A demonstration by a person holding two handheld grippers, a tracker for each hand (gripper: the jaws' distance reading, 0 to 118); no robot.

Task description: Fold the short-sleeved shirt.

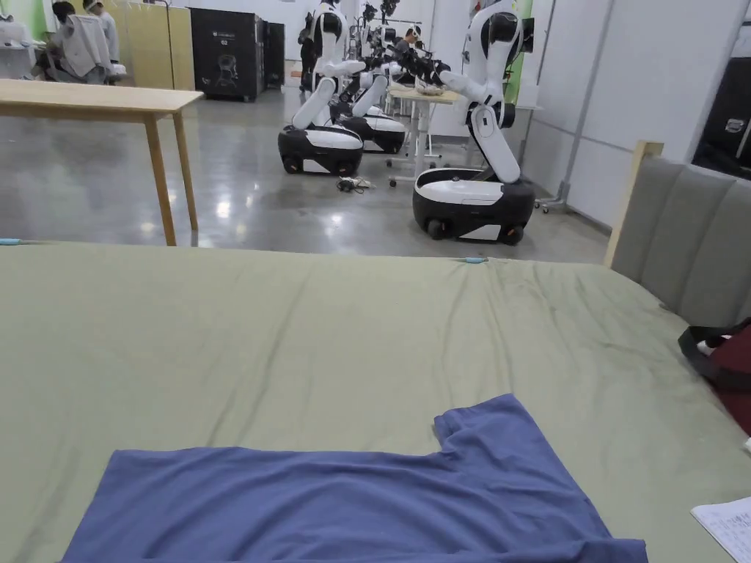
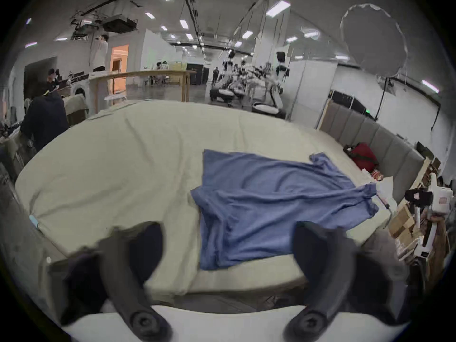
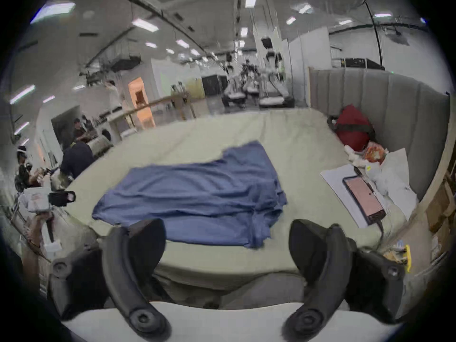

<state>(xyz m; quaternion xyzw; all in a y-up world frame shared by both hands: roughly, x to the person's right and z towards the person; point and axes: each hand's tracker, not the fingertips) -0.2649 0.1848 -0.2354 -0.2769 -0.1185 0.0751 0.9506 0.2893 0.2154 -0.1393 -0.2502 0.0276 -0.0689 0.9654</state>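
Note:
A blue short-sleeved shirt [image 1: 345, 498] lies spread on the pale green bed sheet [image 1: 293, 337], near the bed's front edge, one sleeve pointing toward the far side. In the left gripper view the shirt [image 2: 266, 199] lies ahead and slightly right of my left gripper [image 2: 228, 242], whose jaws stand wide apart and empty, back from the bed edge. My right gripper [image 3: 227, 238] is open too, empty, short of the shirt [image 3: 197, 194]. The right gripper [image 2: 419, 198] also shows at the left gripper view's right edge, and the left gripper [image 3: 59, 198] at the right gripper view's left edge.
A grey padded headboard [image 1: 689, 242] bounds the bed's right side. A red bag [image 3: 352, 127], white bags, paper and a tablet [image 3: 364, 196] lie at that end. Wheeled white robots [image 1: 469, 190] and a wooden table [image 1: 95, 102] stand beyond the bed. People stand at the left [image 2: 44, 118].

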